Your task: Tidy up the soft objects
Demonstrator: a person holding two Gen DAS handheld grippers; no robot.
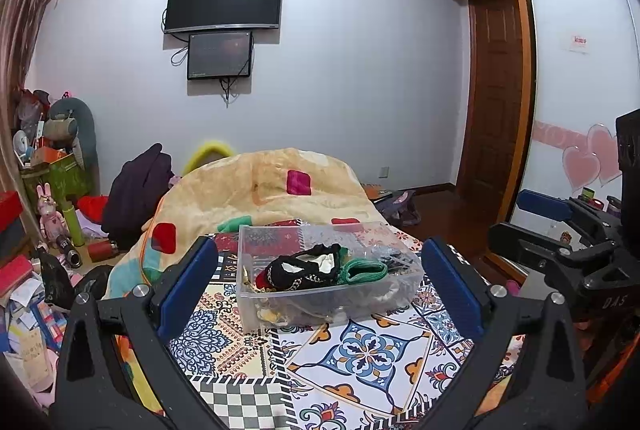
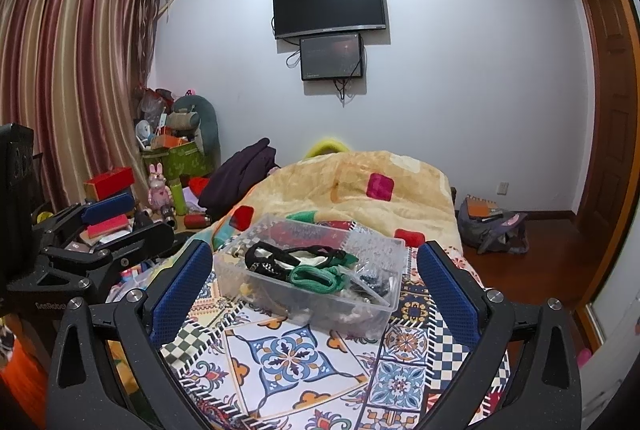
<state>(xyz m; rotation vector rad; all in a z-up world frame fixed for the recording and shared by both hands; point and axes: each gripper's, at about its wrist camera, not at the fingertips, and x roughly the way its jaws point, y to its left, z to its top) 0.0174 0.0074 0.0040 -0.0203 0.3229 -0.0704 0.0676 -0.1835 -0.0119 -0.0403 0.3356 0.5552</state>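
Note:
A clear plastic box (image 1: 256, 304) (image 2: 230, 280) stands on the patterned bed sheet (image 1: 360, 358) (image 2: 288, 354). In it lie a black soft item with white lining (image 1: 308, 268) (image 2: 276, 258), a green knitted piece (image 1: 362, 270) (image 2: 316, 278) and several small things. My left gripper (image 1: 320, 282) is open and empty, its blue pads either side of the box, short of it. My right gripper (image 2: 314, 282) is open and empty, also short of the box. Each gripper shows at the edge of the other's view: the right one (image 1: 560, 230), the left one (image 2: 92, 230).
A folded beige blanket with coloured patches (image 1: 272, 186) (image 2: 352, 182) lies behind the box. A dark garment (image 1: 136, 190) (image 2: 240, 178) lies at its left. Cluttered boxes and toys (image 1: 52, 190) (image 2: 160, 170) fill the left floor. A bag (image 2: 492, 226) sits on the right floor.

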